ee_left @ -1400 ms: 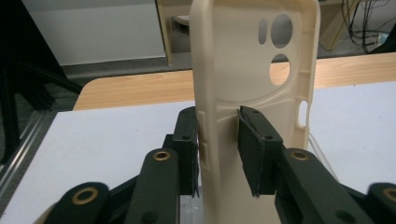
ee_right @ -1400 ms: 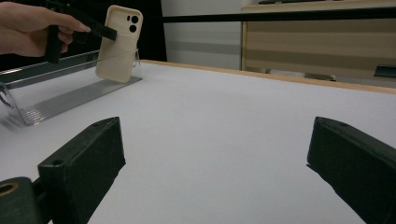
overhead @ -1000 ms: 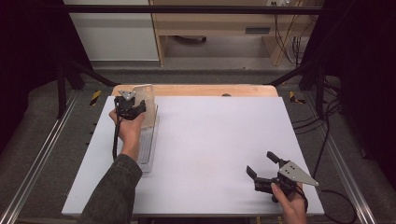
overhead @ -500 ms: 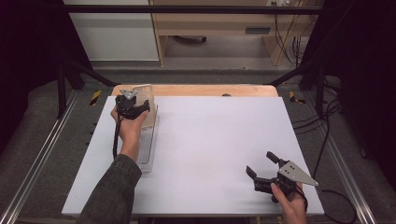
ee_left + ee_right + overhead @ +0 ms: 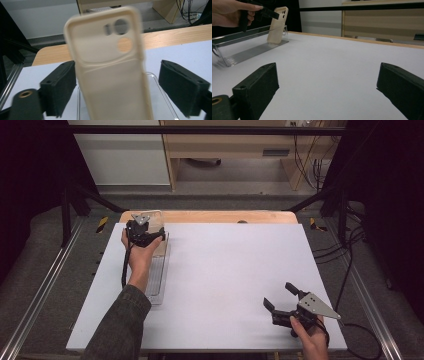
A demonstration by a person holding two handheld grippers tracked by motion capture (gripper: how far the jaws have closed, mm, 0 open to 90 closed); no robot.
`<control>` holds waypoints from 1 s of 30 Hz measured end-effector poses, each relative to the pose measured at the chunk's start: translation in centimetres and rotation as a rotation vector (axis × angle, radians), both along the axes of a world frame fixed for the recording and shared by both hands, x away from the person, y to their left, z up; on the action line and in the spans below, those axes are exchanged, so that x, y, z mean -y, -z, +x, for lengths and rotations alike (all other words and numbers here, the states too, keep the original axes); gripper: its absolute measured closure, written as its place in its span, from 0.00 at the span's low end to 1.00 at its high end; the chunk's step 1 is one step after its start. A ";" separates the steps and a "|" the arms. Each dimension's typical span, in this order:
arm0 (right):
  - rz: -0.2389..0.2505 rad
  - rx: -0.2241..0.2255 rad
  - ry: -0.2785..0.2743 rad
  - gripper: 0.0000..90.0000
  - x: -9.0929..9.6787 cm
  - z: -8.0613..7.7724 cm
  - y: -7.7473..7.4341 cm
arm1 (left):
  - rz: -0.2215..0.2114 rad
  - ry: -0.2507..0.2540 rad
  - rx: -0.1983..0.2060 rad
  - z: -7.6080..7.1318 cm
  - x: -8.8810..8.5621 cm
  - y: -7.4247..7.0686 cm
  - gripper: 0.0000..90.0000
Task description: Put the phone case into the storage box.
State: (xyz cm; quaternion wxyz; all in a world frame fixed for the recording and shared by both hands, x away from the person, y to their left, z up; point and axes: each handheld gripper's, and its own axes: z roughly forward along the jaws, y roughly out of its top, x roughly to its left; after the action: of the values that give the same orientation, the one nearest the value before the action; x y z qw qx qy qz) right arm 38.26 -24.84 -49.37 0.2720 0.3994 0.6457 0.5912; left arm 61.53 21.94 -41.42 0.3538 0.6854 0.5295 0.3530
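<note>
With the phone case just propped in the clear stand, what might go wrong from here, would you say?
The left gripper has just been opening, its pads apart from the cream phone case, which leans in the clear stand. Withdrawing could brush the case and topple it. The tilted case may also slide along the stand.

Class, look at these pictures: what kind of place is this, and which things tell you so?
Probably a lab or workshop recording bench: a white table inside a black frame, loose cables on the floor behind, and a hand-held left gripper and right gripper.
</note>
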 end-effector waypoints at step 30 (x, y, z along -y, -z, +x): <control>-0.001 0.001 0.001 0.04 -0.1 -0.1 -0.1 | -0.012 0.082 0.031 -0.8 0.4 -0.5 0.07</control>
State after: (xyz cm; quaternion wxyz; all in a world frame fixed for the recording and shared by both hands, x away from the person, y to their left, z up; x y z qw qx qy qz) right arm 38.20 -24.76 -49.31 0.2731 0.3993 0.6457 0.5908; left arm 60.74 21.59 -40.90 0.3804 0.6988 0.4976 0.3455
